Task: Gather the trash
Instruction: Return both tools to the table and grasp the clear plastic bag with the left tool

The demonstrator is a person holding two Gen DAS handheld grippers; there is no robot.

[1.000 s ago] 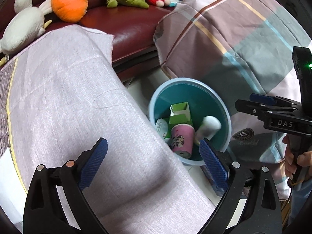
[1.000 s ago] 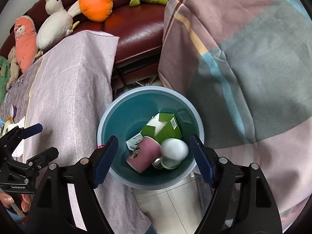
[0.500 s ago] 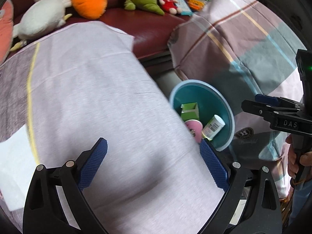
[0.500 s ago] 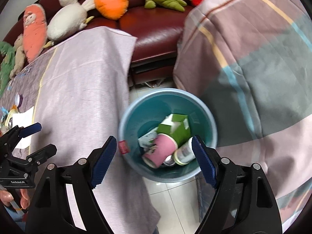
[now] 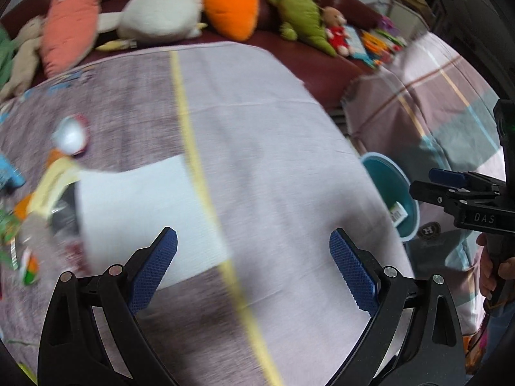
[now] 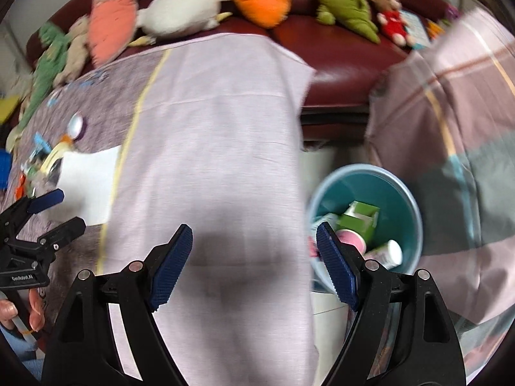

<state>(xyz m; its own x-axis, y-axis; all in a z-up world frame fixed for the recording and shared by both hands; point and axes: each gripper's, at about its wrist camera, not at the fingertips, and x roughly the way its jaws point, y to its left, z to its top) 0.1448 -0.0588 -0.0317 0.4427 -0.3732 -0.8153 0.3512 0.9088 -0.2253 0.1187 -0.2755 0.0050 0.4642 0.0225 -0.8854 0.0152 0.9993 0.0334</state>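
Both grippers' fingers (image 5: 154,270) (image 6: 170,265) gape wide, empty.

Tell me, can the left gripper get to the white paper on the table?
Probably yes. The left gripper is open and empty, and the white paper lies flat on the tablecloth just ahead of its left finger, with nothing on the near part.

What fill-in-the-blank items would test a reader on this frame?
1. Both the left hand-held gripper and the right hand-held gripper are ____.
2. The pink cup lies inside the ____ bin.
3. The white paper sheet lies on the ____.
Missing: open; blue; tablecloth
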